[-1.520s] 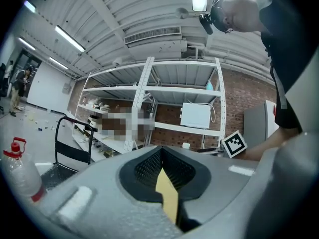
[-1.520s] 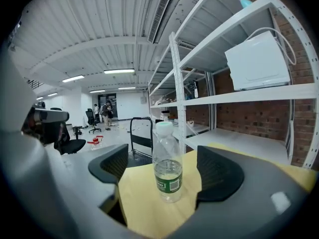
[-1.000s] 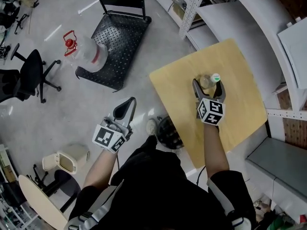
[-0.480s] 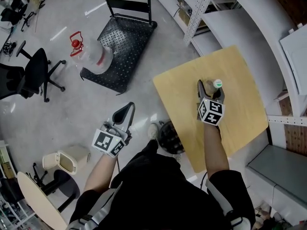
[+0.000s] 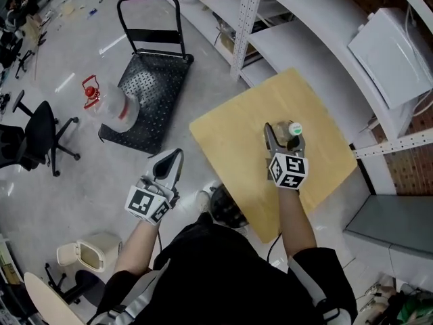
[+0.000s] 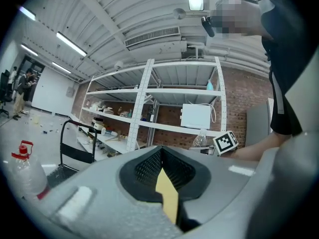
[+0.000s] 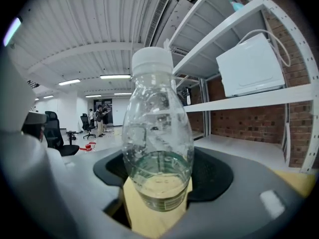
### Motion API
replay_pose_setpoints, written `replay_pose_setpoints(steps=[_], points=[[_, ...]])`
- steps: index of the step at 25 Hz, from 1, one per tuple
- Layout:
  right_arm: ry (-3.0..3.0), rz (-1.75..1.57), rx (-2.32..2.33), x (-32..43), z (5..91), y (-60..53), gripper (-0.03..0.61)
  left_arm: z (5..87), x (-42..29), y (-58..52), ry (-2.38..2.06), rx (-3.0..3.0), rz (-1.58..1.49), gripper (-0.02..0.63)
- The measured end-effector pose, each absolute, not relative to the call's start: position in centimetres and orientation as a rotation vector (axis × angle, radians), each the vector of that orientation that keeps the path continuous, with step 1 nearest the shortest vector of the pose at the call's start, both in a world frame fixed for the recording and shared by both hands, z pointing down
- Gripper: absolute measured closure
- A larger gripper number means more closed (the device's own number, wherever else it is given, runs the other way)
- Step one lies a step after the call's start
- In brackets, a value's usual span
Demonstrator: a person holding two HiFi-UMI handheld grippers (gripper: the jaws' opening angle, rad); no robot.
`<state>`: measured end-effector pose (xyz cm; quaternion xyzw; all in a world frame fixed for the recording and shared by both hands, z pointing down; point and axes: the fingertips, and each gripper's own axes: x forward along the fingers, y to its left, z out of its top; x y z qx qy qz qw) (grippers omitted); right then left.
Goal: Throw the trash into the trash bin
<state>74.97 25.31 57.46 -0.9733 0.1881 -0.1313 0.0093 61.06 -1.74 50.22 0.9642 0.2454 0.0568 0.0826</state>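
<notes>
I note a clear glossy plastic bottle (image 7: pixel 158 138) with a smooth white plastic cap (image 7: pixel 152 59). The pale square wooden tabletop (image 5: pixel 230 134) looks matt and smooth. The black metal platform cart (image 5: pixel 152 90) has a raised tread-plate deck. The grey floor (image 5: pixel 88 181) is polished, reflecting light. The red brick wall (image 7: pixel 239 116) reads rough.

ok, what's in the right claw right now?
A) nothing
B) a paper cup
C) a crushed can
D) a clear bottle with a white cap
D: the right claw has just been closing its jaws, and the right gripper view shows them pressed on both sides of the bottle, which is clear with a white cap and a little liquid at the bottom.
</notes>
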Motion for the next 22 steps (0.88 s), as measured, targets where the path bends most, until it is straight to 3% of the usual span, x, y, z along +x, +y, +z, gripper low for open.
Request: replay_pose_setpoints(steps=[22], points=[[0.328,-0.277,-3.023,55.3,49.2,44.5,0.247,47.7,56.9,18.8,1.176,2.704,0.043,0.612]])
